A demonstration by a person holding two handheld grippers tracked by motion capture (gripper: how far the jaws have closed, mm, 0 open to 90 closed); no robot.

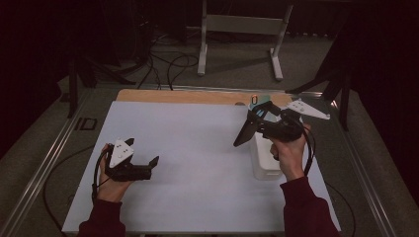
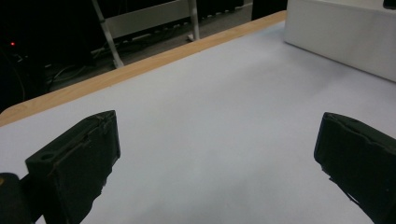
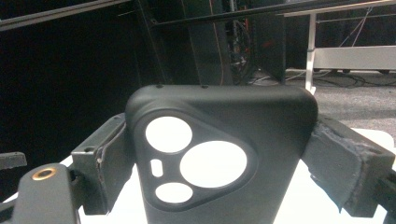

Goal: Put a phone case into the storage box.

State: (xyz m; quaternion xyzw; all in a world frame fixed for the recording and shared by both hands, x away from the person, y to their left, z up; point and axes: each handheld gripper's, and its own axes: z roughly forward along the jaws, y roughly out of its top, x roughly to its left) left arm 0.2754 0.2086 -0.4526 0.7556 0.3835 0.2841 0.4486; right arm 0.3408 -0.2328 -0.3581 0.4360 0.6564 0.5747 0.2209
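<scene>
The right gripper [image 1: 257, 121] pinches a black phone case [image 3: 219, 154] by its edges, above a white box [image 1: 264, 163]. The left gripper [image 1: 148, 165] rests spread and empty on the table [image 1: 197, 148]. The smooth case could slip free.

One black phone case [image 3: 219, 158]; one white box [image 1: 265, 160]; two hand-held grippers.

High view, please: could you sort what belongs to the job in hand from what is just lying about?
In the job:
- black phone case with camera cut-outs, clamped in the right gripper
- white rectangular box beneath it
- left gripper, open, resting on the table

Lying about:
- white metal frame on the floor
- floor cables
</scene>
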